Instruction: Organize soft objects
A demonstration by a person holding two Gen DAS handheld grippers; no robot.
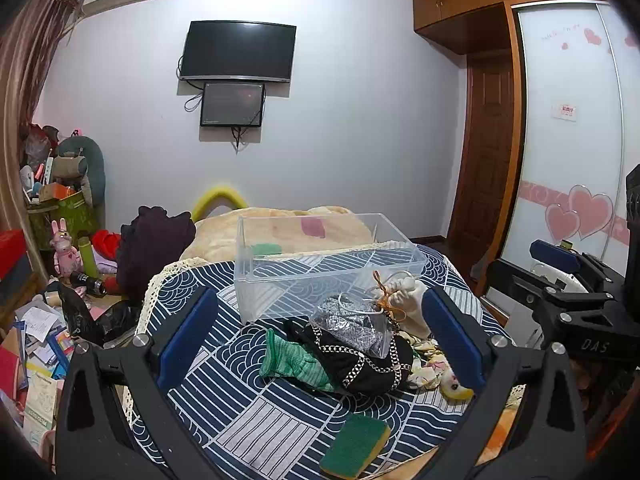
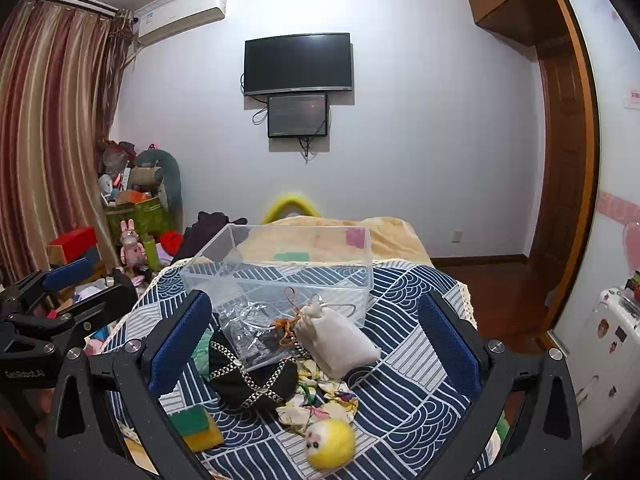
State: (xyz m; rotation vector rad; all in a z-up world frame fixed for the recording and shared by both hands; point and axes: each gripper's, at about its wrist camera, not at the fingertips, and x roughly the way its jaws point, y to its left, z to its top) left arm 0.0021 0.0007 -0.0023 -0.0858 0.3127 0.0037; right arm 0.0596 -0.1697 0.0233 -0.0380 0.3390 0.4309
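Note:
A clear plastic bin [image 1: 320,264] [image 2: 280,268] stands empty on a blue-and-white patterned cloth [image 1: 248,408] [image 2: 404,400]. In front of it lies a pile: a green cloth [image 1: 294,362], a black pouch with chain trim [image 1: 360,364] [image 2: 252,376], a clear bag with silvery fabric [image 1: 352,326] [image 2: 256,332], a white drawstring sack [image 1: 412,304] [image 2: 340,340], a floral rag doll with a yellow head [image 2: 330,442] [image 1: 454,386], and a green-and-yellow sponge [image 1: 354,446] [image 2: 198,428]. My left gripper [image 1: 320,340] and right gripper [image 2: 316,348] are both open and empty, hovering over the pile.
A beige blanket [image 1: 288,232] covers the bed beyond the bin. Cluttered toys, papers and boxes [image 1: 48,320] fill the floor at the left. A wardrobe with sliding doors [image 1: 572,140] stands at the right, with a white case [image 2: 600,356] beside it.

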